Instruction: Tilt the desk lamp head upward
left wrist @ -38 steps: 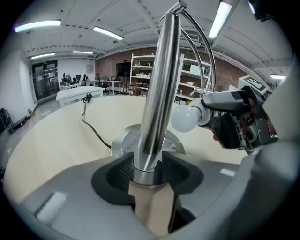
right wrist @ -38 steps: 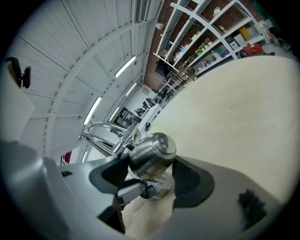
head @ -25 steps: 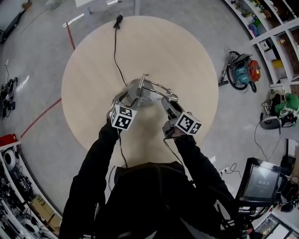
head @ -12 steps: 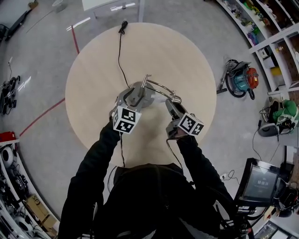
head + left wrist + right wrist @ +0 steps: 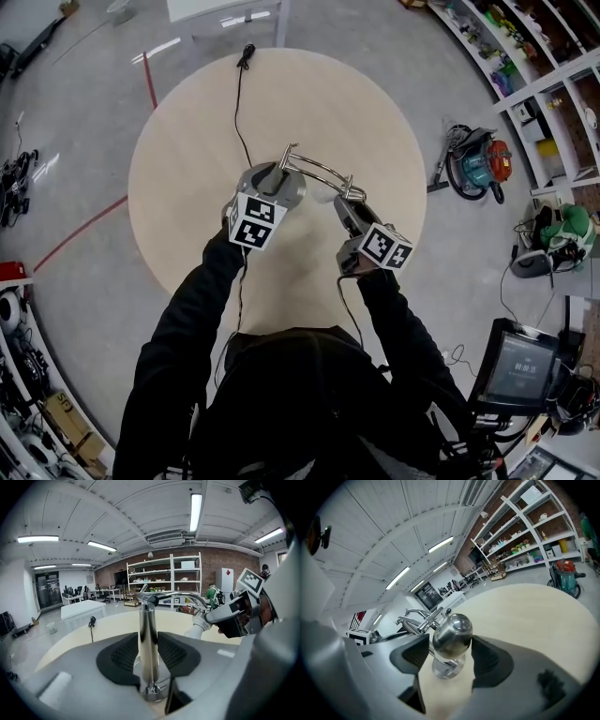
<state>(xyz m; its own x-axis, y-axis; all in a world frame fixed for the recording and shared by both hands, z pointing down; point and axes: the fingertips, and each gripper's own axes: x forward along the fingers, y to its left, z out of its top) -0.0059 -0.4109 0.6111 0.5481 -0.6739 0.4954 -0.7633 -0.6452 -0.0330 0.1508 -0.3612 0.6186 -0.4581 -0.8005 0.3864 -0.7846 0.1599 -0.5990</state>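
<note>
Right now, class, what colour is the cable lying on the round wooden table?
Black; the thin cable shows best in the head view.

head view: the marker cube of the left gripper (image 5: 149, 653), whose jaws have just been closing round the lamp post (image 5: 148, 620), hides those jaws and part of the lamp base (image 5: 292, 190). the right gripper (image 5: 449, 660) covers most of the lamp head (image 5: 452, 637). the person (image 5: 309, 403) is cut by the lower edge. left gripper view: the post's foot sinks behind the gripper body. goods on the shelves (image 5: 562, 66) are too small to tell.
</note>
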